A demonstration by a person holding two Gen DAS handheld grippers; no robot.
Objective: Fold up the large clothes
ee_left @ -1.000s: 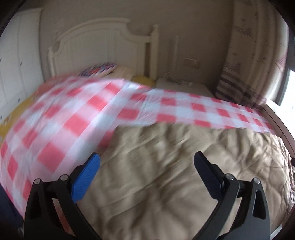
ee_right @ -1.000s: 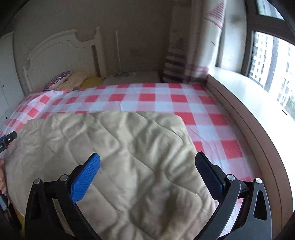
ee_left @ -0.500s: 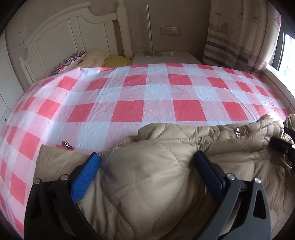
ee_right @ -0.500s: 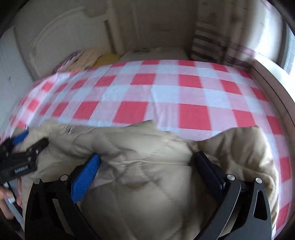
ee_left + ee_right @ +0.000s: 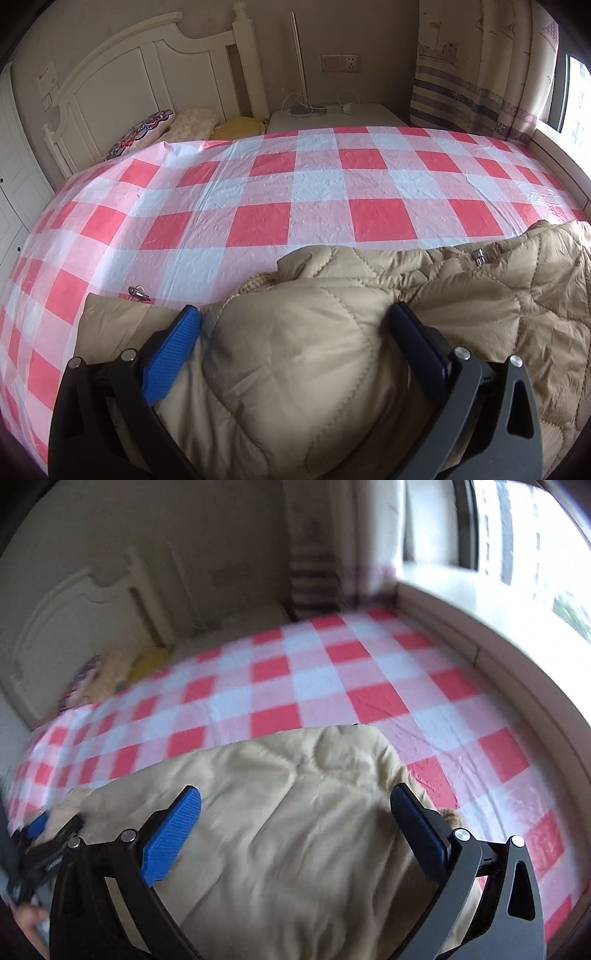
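- While the beige quilted jacket (image 5: 332, 369) lies bunched at the near edge of the bed, on the red-and-white checked sheet (image 5: 317, 221), the left gripper (image 5: 295, 350) stands with its jaws spread wide; a puffed fold of jacket sits between the fingers, but they are not clenched on it.
- Zipper pull (image 5: 479, 256): visible toward the jacket's right side, so the front opening seems to run left to right across the bed; the long axis likely lies parallel to the near edge.
- Right gripper (image 5: 295, 830): jaws likewise released, hovering over a smoother quilted panel; this view is motion-blurred.
- Step in hand, as judged: gathering and placing the jacket before a fold; no tidy fold is made yet.
- Next move calls for closing each claw on an edge or corner and drawing the fabric flat.
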